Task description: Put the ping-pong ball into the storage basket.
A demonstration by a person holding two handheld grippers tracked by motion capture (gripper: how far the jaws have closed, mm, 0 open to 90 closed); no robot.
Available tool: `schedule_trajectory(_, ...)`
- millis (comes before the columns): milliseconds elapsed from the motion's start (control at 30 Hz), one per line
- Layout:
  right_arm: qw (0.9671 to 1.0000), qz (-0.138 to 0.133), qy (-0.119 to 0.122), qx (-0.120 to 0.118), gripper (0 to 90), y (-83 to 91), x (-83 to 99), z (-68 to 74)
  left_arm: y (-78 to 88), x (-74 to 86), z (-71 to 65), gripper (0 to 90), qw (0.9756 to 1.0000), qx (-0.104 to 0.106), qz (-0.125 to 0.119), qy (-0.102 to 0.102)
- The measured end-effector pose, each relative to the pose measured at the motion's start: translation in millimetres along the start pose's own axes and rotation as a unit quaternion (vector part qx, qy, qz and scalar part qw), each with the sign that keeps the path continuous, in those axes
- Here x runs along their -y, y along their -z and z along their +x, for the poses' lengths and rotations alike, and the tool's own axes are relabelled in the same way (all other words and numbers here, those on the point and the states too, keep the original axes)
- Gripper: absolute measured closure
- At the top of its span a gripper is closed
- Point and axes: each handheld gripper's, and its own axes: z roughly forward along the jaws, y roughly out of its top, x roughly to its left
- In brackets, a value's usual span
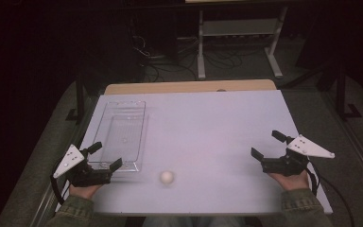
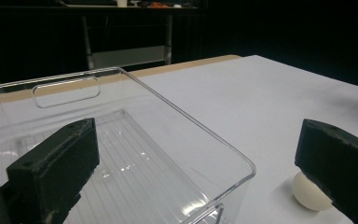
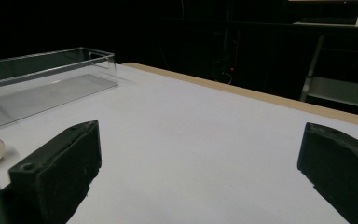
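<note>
Standing by: a person holds a gripper in each hand at the near edge of the white bench (image 1: 208,123), sleeves coming in from below.
Left gripper (image 1: 105,160): low at the near left corner, jaws wide apart and holding nothing; in the left gripper view one jaw sits in front of the bin's near end and the other half hides the egg.
Right gripper (image 1: 270,145): low at the near right, jaws likewise spread and empty, with bare bench between them.
Egg (image 1: 167,177): a small pale egg lying on the bench near the front edge, between the two grippers, closer to the left one and just to the right of the bin's near corner, not touching it.
Bin (image 1: 123,135): a clear plastic bin, open-topped, on the left half of the bench; a small pale spot shows inside it, too small to name.
Bin axis: long side runs away from the person toward the far edge; a handle slot is cut in the far end wall.
Egg axis: it lies on its side; from the right gripper view the long axis looks roughly level, but which end points where is too blurred to tell.
Handling, my judgement: light, smooth, rounded and apt to roll; if real, brittle, so a gentle closing across the waist suits it.
Bin handling: stiff, light, slippery walls; best taken by a rim or the slot.
</note>
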Motion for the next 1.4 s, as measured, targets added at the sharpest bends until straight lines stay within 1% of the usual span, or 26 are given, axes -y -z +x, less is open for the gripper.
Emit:
schedule_trajectory(300, 1.0, -0.001, 0.003, 0.002, 0.0, 0.4, -0.1, 0.3, -0.1, 0.1, -0.3, 0.0, 1.0, 0.001, 0.002, 0.0)
schedule_trajectory(400, 1.0, -0.001, 0.002, 0.002, 0.0, 0.3, -0.1, 0.3, 0.4, 0.3, -0.7, 0.0, 1.0, -0.002, 0.0, 0.003)
schedule_trajectory(500, 1.0, 0.0, 0.002, 0.004, 0.0, 0.4, 0.1, 0.4, 0.4, -2.1, -1.5, 0.0, 1.0, -0.001, 0.0, 0.007)
schedule_trajectory(600, 1.0, 0.0, 0.002, 0.006, 0.0, 0.5, 0.7, -0.2, -0.9, -7.7, -4.1, 0.0, 0.9999, 0.001, 0.011, -0.01)
schedule_trajectory(633, 1.0, 0.001, 0.001, 0.005, 0.0, 0.6, 1.3, -0.4, -2.2, -10.5, -6.5, 0.0, 0.9996, 0.005, 0.019, -0.021)
schedule_trajectory(667, 1.0, 0.001, 0.001, 0.005, 0.0, 0.6, 1.3, -0.4, -2.2, -10.5, -6.5, 0.0, 0.9996, 0.005, 0.019, -0.021)
schedule_trajectory(733, 1.0, 0.002, 0.001, 0.005, 0.0, 0.8, 1.5, -0.1, -3.6, -12.2, -9.0, 0.0, 0.9992, 0.009, 0.025, -0.03)
schedule_trajectory(900, 1.0, 0.002, 0.001, 0.007, 0.0, 1.1, 1.5, 0.8, -7.3, -17.1, -14.6, 0.0, 0.998, 0.023, 0.037, -0.045)
schedule_trajectory(933, 1.0, 0.003, 0.002, 0.007, 0.0, 1.2, 1.5, 0.9, -9.1, -20.0, -15.8, 0.0, 0.9975, 0.026, 0.041, -0.05)
schedule_trajectory(967, 1.0, 0.003, 0.002, 0.007, 0.0, 1.2, 1.5, 0.9, -9.1, -20.0, -15.8, 0.0, 0.9975, 0.026, 0.041, -0.05)
schedule_trajectory(1000, 1.0, 0.004, 0.002, 0.007, 0.0, 1.2, 1.5, 1.1, -10.7, -23.3, -16.4, 0.0, 0.9969, 0.031, 0.046, -0.055)
schedule_trajectory(1033, 1.0, 0.004, 0.002, 0.007, 0.0, 1.3, 1.5, 1.2, -11.6, -25.0, -17.0, 0.0, 0.9968, 0.034, 0.047, -0.055)
schedule_trajectory(1100, 1.0, 0.003, 0.002, 0.007, 0.0, 1.4, 1.5, 1.3, -11.6, -25.0, -17.0, 0.0, 0.9968, 0.034, 0.047, -0.055)
schedule_trajectory(1133, 1.0, 0.003, 0.002, 0.008, 0.0, 1.7, 1.4, 1.3, -13.6, -29.4, -17.8, 0.0, 0.9963, 0.04, 0.049, -0.058)
schedule_trajectory(1233, 1.0, 0.001, 0.002, 0.008, 0.0, 2.0, 1.4, 1.1, -15.8, -31.9, -19.0, 0.0, 0.9961, 0.046, 0.051, -0.055)
schedule_trajectory(1300, 1.0, 0.002, 0.002, 0.008, 0.0, 2.5, 1.3, 1.3, -19.0, -35.6, -20.6, 0.0, 0.9953, 0.054, 0.056, -0.057)
schedule_trajectory(1400, 1.0, 0.001, 0.003, 0.008, 0.0, 2.6, 1.2, 1.2, -22.0, -39.3, -22.5, 0.0, 0.9943, 0.061, 0.062, -0.062)
